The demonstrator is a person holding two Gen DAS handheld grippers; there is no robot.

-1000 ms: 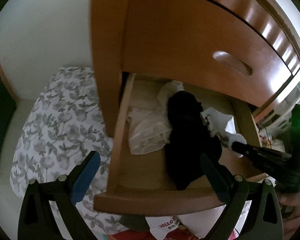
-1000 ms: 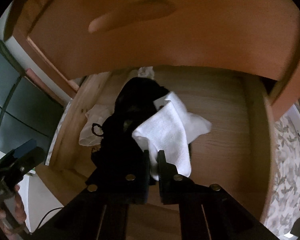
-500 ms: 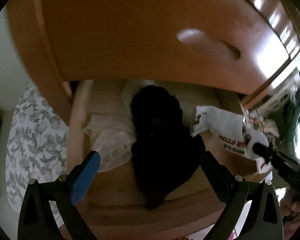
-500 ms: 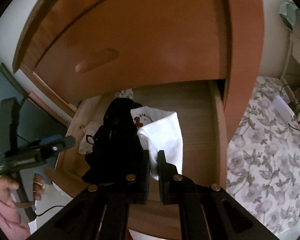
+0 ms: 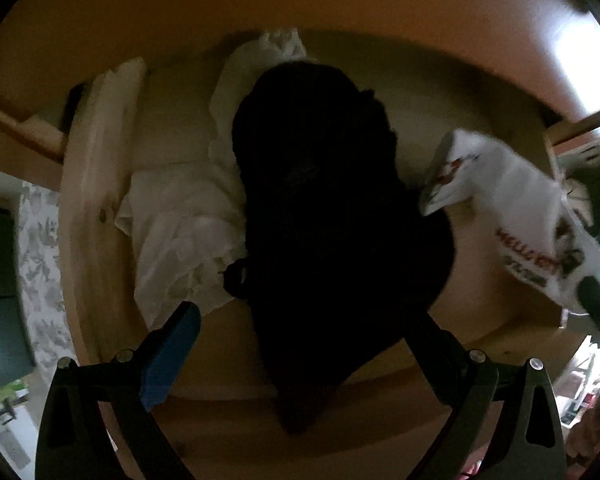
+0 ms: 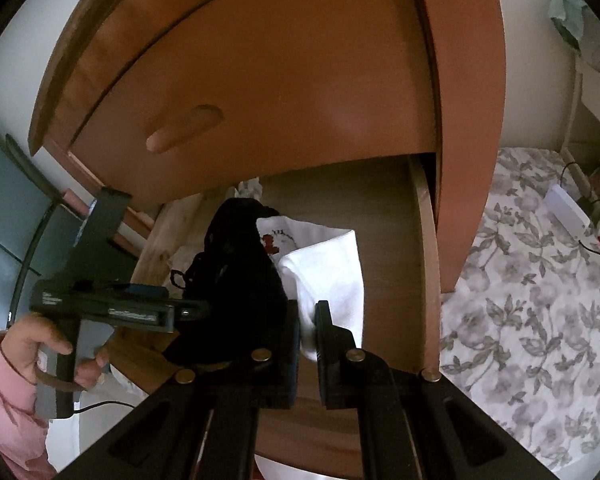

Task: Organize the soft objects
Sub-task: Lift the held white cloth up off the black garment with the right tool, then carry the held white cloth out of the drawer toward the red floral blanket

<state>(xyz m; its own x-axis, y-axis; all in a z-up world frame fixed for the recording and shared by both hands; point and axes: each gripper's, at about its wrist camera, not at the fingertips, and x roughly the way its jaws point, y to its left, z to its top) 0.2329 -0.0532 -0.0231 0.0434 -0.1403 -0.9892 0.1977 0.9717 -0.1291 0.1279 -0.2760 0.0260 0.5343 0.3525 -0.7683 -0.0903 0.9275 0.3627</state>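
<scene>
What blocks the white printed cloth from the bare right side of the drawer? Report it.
Nothing visible does. The right hand-held gripper is shut on the white printed cloth, above bare drawer floor. The black garment lies to its left, not beneath it.

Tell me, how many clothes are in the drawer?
3 visible: a black one in the middle, a thin white one on its left, and a white printed one in the right claw. More may hide underneath.

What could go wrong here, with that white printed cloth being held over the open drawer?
The right gripper pinches only an edge of the white cloth, so it might slip free. The cloth brushes the black garment, which hangs over the drawer's front edge and could be dragged out. The open left gripper hovers close over that garment and might snag it.
</scene>
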